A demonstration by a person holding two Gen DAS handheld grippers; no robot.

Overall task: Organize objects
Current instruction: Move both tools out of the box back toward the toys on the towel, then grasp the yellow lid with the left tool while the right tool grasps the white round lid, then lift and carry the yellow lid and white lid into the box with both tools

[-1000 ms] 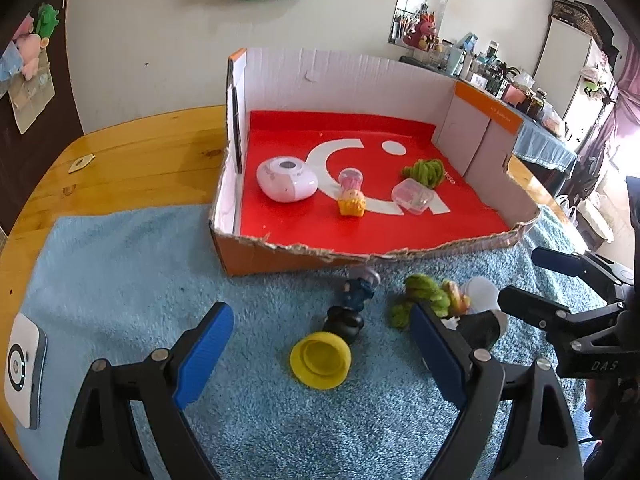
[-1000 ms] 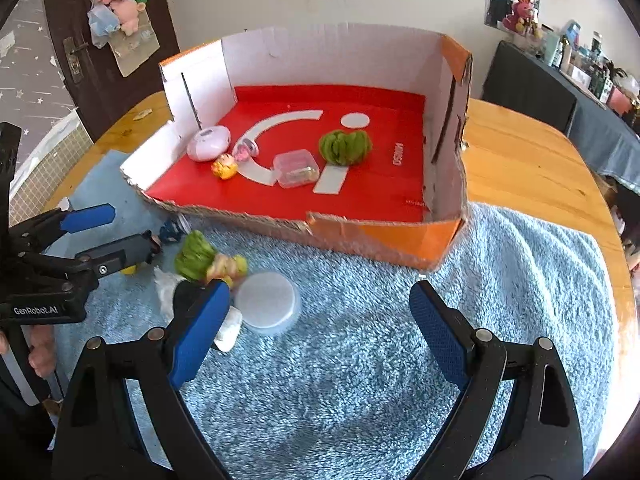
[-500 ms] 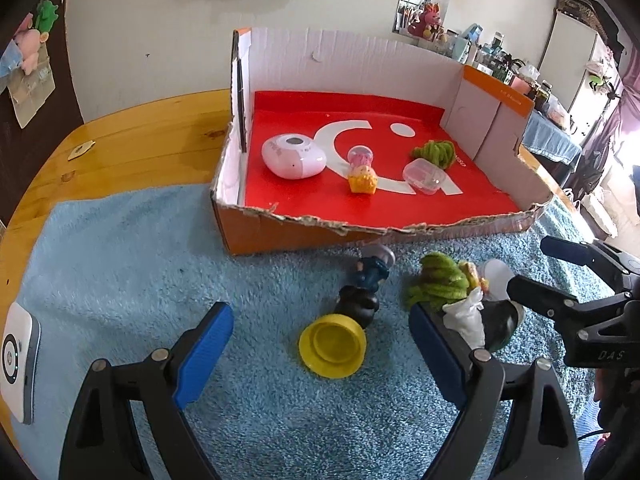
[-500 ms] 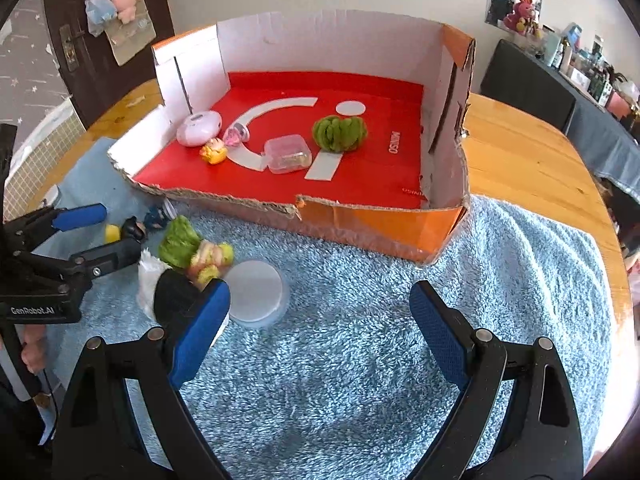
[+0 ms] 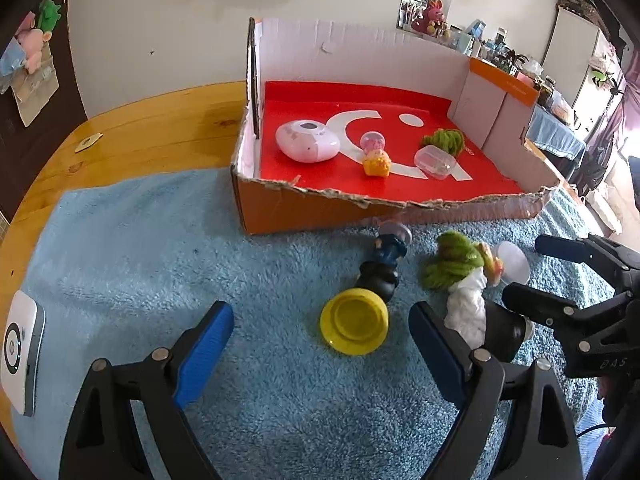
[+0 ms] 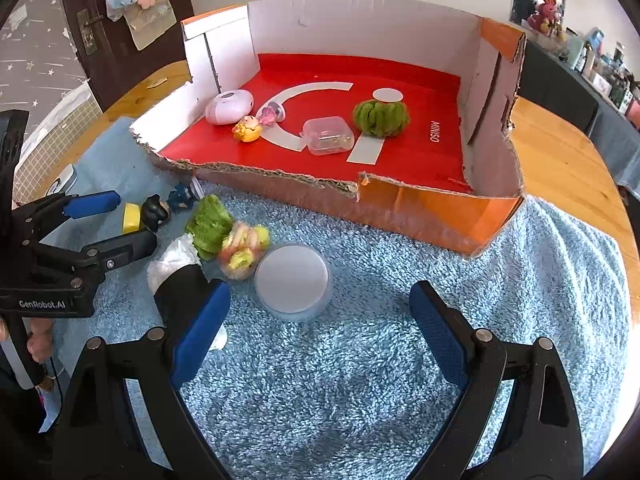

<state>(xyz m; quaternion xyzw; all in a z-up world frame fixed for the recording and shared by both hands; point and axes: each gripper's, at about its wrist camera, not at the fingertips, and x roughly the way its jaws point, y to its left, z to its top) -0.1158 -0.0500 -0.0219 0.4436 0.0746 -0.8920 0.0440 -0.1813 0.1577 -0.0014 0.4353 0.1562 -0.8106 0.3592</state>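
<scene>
A cardboard box with a red floor (image 5: 400, 184) (image 6: 420, 160) holds a pink oval device (image 5: 307, 146), a small yellow toy (image 5: 376, 162), a clear case (image 5: 435, 157) and a green plush (image 5: 445, 139). On the blue towel in front lie a yellow cap (image 5: 355, 320), a dark figurine (image 5: 384, 266), a green-and-white toy bundle (image 5: 460, 272) (image 6: 212, 232) and a round white lid (image 6: 294, 278). My left gripper (image 5: 320, 344) is open just short of the yellow cap. My right gripper (image 6: 320, 328) is open just short of the white lid.
A blue towel (image 5: 120, 248) covers the wooden table (image 5: 152, 128). A white device (image 5: 20, 342) lies at the towel's left edge. Bare wood (image 6: 560, 152) shows to the right of the box.
Both grippers have moved forward toward the loose objects and the box, which look closer now. Both stay open. The objects have not moved.
</scene>
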